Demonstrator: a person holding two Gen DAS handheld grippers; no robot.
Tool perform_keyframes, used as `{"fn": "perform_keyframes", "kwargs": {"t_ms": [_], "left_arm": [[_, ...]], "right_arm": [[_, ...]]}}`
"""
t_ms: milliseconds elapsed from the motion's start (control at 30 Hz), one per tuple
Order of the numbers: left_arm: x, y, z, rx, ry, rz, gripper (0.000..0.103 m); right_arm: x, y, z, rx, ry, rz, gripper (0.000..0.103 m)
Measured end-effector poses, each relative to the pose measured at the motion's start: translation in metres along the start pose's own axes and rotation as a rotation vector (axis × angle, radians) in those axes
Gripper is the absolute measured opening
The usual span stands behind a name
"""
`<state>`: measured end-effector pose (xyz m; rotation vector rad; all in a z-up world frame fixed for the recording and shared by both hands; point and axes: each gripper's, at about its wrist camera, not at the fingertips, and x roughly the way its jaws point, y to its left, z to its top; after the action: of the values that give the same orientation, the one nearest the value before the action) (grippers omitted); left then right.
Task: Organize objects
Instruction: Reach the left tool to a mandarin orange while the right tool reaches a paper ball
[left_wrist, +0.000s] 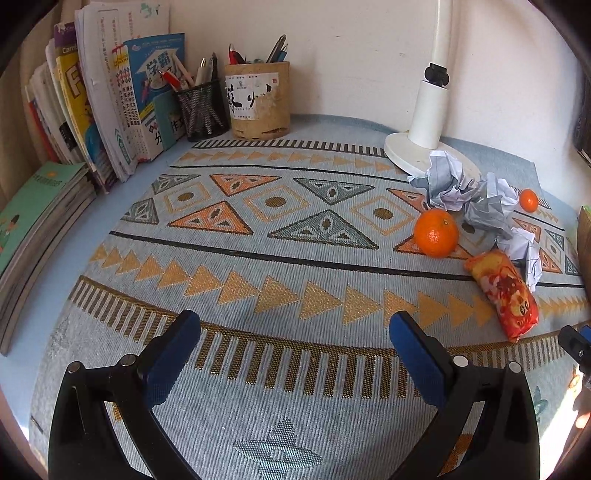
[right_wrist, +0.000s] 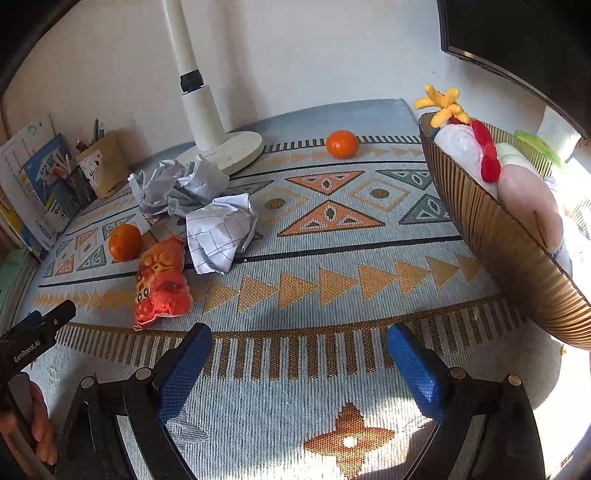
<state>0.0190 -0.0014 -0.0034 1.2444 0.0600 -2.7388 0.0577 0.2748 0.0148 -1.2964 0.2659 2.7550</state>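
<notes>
Right wrist view: right gripper (right_wrist: 299, 350) and left gripper (left_wrist: 295, 339) hover spread, empty. Near snack packet (right_wrist: 160, 280) touches crumpled paper (right_wrist: 219, 232); a careless grab could send the nearer mandarin (right_wrist: 125, 242) rolling.

Landmark: coarse woven cloth mat (left_wrist: 295, 236), pale blue with orange triangles, matt, ribbed weave, covering the bench. On its right part: crumpled white grid paper (right_wrist: 218, 232), matt, sharply creased; glossy red-orange plastic snack packet (right_wrist: 160, 280), wrinkled; round orange mandarin (left_wrist: 436, 232), finely pitted, slight sheen. At the mat's far edge: black wire-mesh metal pen cup (left_wrist: 202, 110); tan cork-like cylinder holder (left_wrist: 260, 99), rough; smooth white plastic lamp base (right_wrist: 229, 147). Gripper pads (right_wrist: 184, 369): blue, textured rubber-like.
</notes>
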Motion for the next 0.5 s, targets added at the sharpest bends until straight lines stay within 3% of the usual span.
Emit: {"fn": "perform_keyframes", "kwargs": {"t_ms": [500], "left_arm": [[0.004,-0.011,0.002,0.056,0.026,0.019,0.102]], "right_arm": [[0.004,-0.001,0.000,0.008,0.022,0.005,0.096]]}}
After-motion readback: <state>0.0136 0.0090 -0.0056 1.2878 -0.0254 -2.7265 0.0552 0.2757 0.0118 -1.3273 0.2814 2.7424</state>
